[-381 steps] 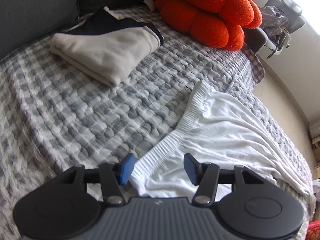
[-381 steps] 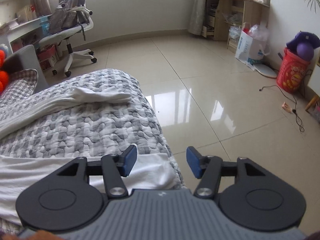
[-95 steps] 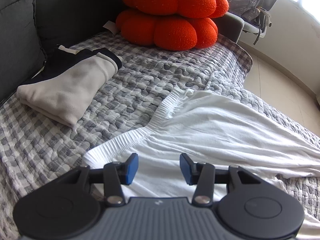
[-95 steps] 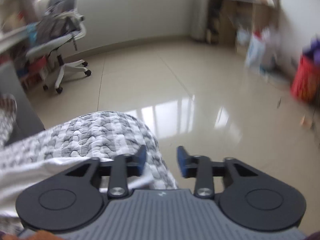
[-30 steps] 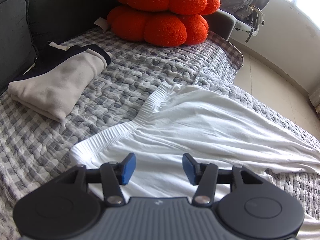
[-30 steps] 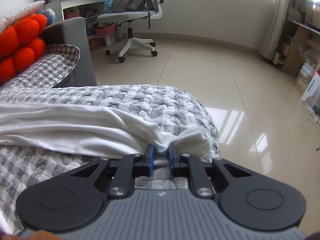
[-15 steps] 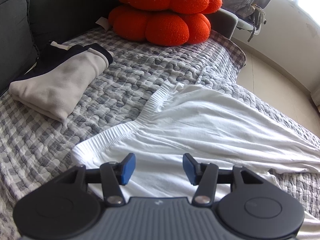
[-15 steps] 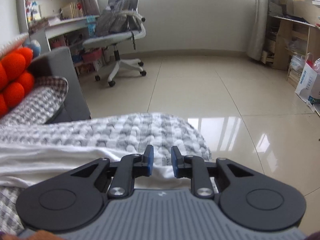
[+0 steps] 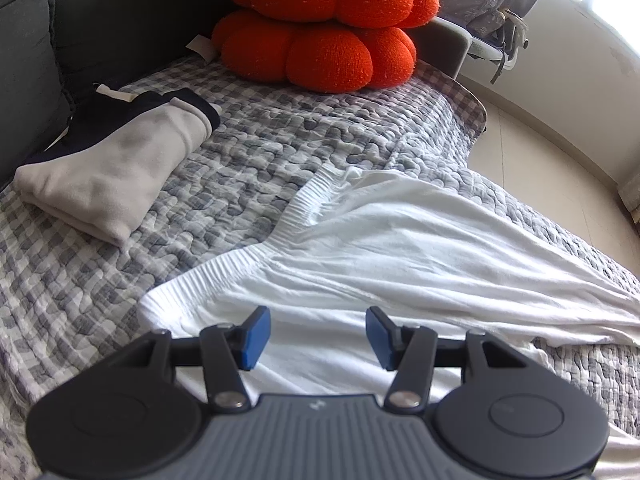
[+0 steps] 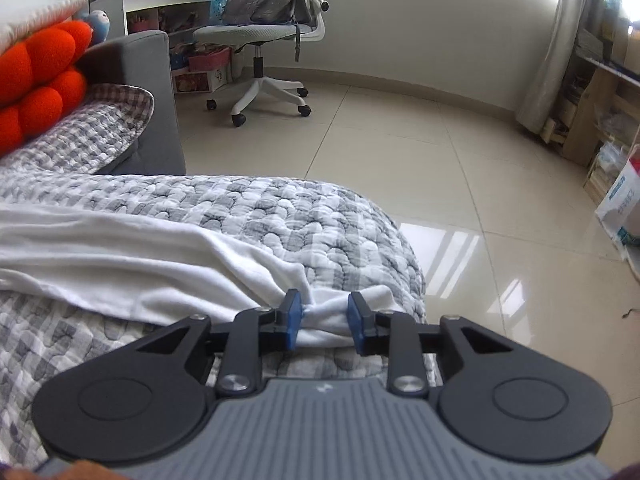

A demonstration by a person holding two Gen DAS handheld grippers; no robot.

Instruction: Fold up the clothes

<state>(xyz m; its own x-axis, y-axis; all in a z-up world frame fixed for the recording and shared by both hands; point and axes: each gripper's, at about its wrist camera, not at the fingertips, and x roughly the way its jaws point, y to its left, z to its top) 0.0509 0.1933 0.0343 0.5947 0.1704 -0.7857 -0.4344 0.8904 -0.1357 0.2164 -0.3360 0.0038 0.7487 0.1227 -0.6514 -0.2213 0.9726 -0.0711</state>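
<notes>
White trousers (image 9: pixel 400 248) lie spread on the grey checked quilt (image 9: pixel 280 132), with the ribbed waistband at the left of the left wrist view. My left gripper (image 9: pixel 316 332) hovers open just over the cloth below the waistband, nothing between its pads. In the right wrist view the trouser legs (image 10: pixel 120 264) run in from the left to the quilt's edge. The bunched cuff (image 10: pixel 326 316) lies between the blue pads of my right gripper (image 10: pixel 324 320), whose jaws are opening and no longer pinch it.
A folded beige and navy garment (image 9: pixel 116 168) rests at the left by the dark sofa back (image 9: pixel 100 20). Orange cushions (image 9: pixel 328 32) sit at the far end. Past the quilt's edge lie shiny floor tiles (image 10: pixel 440 168), an office chair (image 10: pixel 264 28) and shelves (image 10: pixel 600 100).
My right gripper's jaws, pinched on the trouser cuff a second ago, have spread apart and the cuff has slackened between them. The left gripper has stayed put.
</notes>
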